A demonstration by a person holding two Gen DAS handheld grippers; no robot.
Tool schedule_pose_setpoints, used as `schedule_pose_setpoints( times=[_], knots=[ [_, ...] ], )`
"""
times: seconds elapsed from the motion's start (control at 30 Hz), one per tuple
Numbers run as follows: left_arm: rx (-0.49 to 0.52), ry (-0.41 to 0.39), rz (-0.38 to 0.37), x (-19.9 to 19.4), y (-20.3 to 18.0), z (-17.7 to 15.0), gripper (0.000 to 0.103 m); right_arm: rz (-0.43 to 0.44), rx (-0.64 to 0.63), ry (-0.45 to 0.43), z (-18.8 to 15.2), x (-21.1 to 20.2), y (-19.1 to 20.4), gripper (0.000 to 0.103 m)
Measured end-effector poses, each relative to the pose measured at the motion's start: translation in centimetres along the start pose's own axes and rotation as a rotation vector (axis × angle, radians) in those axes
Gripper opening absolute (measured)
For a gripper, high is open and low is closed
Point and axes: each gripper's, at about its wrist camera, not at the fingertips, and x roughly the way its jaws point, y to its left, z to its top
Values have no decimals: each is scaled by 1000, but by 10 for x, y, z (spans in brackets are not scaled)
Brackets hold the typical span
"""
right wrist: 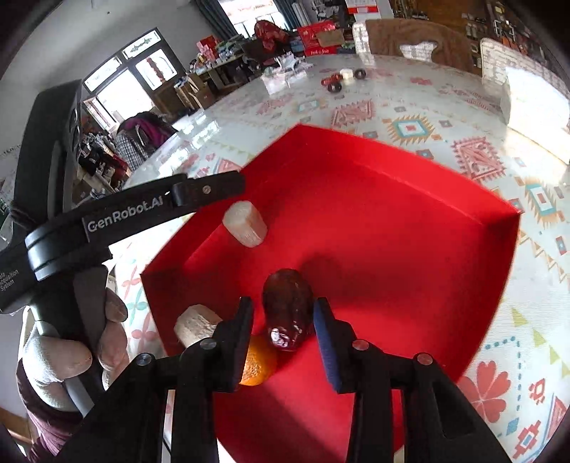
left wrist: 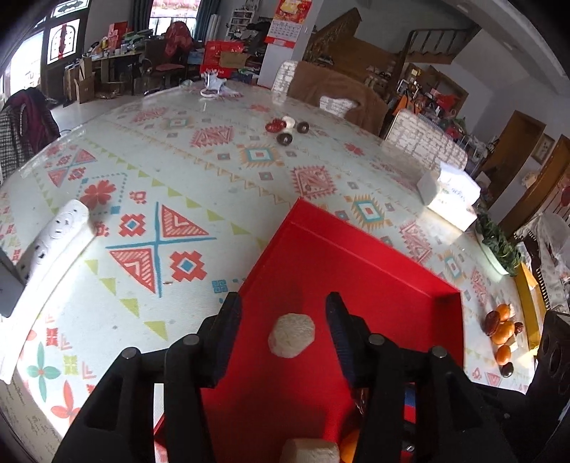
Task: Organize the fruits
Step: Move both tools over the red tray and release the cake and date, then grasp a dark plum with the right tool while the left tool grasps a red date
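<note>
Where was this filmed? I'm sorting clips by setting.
Most likely a lived-in home's dining room: a big table with a patterned tablecloth, a wall calendar, a wooden staircase, and clutter of boxes.

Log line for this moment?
left gripper: open over red box | right gripper: open around red date | orange beside
</note>
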Motion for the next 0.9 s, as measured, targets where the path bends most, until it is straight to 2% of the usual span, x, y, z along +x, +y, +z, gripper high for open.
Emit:
schedule_pose_setpoints(
  times=[0.23, 0.4, 0.5, 0.63, 0.8, 0.9],
  knots=[
    [30, -94, -52, -51, -38, -2, 68, -6, 3, -131, -7, -66, -13, 49],
    [108, -111, -148, -75, -94, -14, 76, -58, 81, -233, -29, -133, -62, 52],
    [165, -90, -209, -78, -133, -26, 77, -125, 168, -291, -52, -173, -108, 56],
    [237, -55, -263, -68, -181, -46, 78, -205, 304, -314, -88, -207, -171, 57],
    [272, 48, -306, -30, -224, -71, 78, -251, 381, -269, -118, -204, -214, 57],
    [264, 111, -327, -6, -240, -80, 78, -253, 389, -240, -119, -191, -224, 57]
  ],
)
